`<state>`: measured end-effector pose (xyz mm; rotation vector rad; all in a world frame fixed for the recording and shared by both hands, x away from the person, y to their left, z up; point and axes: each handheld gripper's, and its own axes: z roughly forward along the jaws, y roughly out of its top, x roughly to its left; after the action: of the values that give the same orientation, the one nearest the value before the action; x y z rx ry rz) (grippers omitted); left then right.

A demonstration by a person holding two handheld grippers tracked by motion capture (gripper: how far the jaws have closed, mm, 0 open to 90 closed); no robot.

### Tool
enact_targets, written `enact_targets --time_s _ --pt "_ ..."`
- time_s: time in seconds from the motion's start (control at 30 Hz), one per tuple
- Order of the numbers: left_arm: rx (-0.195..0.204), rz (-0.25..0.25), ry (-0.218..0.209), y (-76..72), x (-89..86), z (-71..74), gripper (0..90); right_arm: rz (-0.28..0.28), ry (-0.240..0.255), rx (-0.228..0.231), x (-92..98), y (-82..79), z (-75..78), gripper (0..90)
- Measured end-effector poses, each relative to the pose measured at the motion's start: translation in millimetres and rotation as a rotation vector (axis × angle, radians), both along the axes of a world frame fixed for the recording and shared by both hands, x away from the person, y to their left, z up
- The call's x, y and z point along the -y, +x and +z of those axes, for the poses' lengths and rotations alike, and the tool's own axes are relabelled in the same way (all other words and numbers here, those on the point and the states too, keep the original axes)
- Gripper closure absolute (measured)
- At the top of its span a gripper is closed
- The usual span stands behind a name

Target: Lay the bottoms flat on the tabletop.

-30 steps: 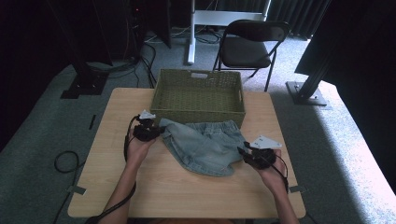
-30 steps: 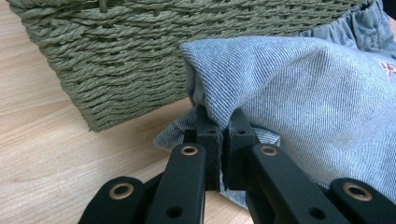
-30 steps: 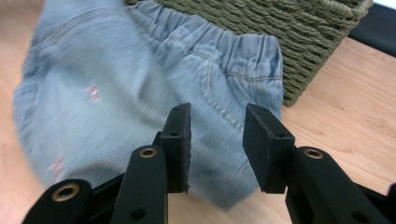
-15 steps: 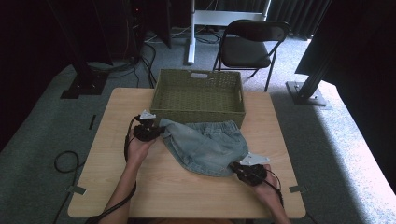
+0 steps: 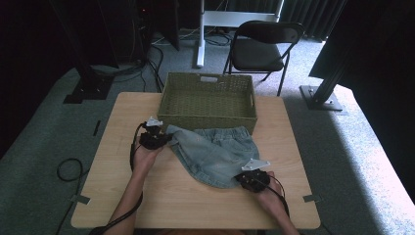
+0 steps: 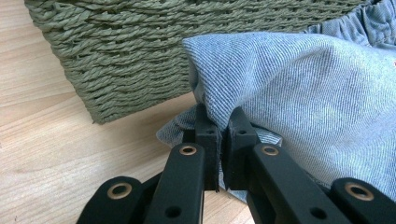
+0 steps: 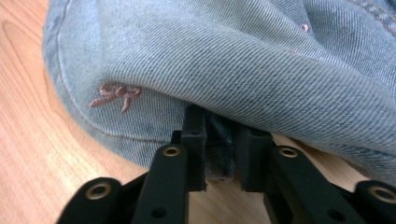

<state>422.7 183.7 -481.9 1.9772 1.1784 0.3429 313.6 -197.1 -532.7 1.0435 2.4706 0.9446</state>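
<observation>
Garment: a pair of light blue denim shorts [image 5: 214, 152] lies on the wooden worktop [image 5: 112, 171], its elastic waistband up against the near wall of the woven green basket [image 5: 208, 98]; one corner is doubled over toward the person's side.
Left gripper: the left gripper [image 5: 155, 138] sits at the shorts' left edge, just beside the basket's near-left corner; in the left gripper view its fingers [image 6: 207, 128] are pinched narrow on a fold of denim that stands up between them.
Right gripper: the right gripper [image 5: 252, 179] is at the near-right edge of the cloth; in the right gripper view a hem hangs between its fingers [image 7: 194, 126], which look nearly closed on it, with the bulk of the denim draped over the top.
Small detail: a pink stitched bow [image 7: 114, 94] shows on the denim near the right gripper.
Likely step: my guess is they are folding the shorts, or readying them for the basket.
Risk, grip: both holds take only a thin edge, so a quick pull could slide the cloth out.
Risk, basket: the waistband touches the basket, so a lift on the left might drag or nudge it.
Risk, fold: uneven pulling between the two hands could twist the fold crooked.
</observation>
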Motion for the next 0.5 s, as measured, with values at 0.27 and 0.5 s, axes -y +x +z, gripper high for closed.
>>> enact_targets --time_s 0.27,0.5 --pt "-0.002 -0.024 -0.005 -14.9 -5.9 5.2 86.7 -0.073 0.002 0.012 24.9 -20.4 11.7 82.8" --pt "-0.01 -0.064 -0.024 -46.5 -15.2 10.0 85.5 -0.159 0.075 0.124 59.9 -40.5 46.2 82.9"
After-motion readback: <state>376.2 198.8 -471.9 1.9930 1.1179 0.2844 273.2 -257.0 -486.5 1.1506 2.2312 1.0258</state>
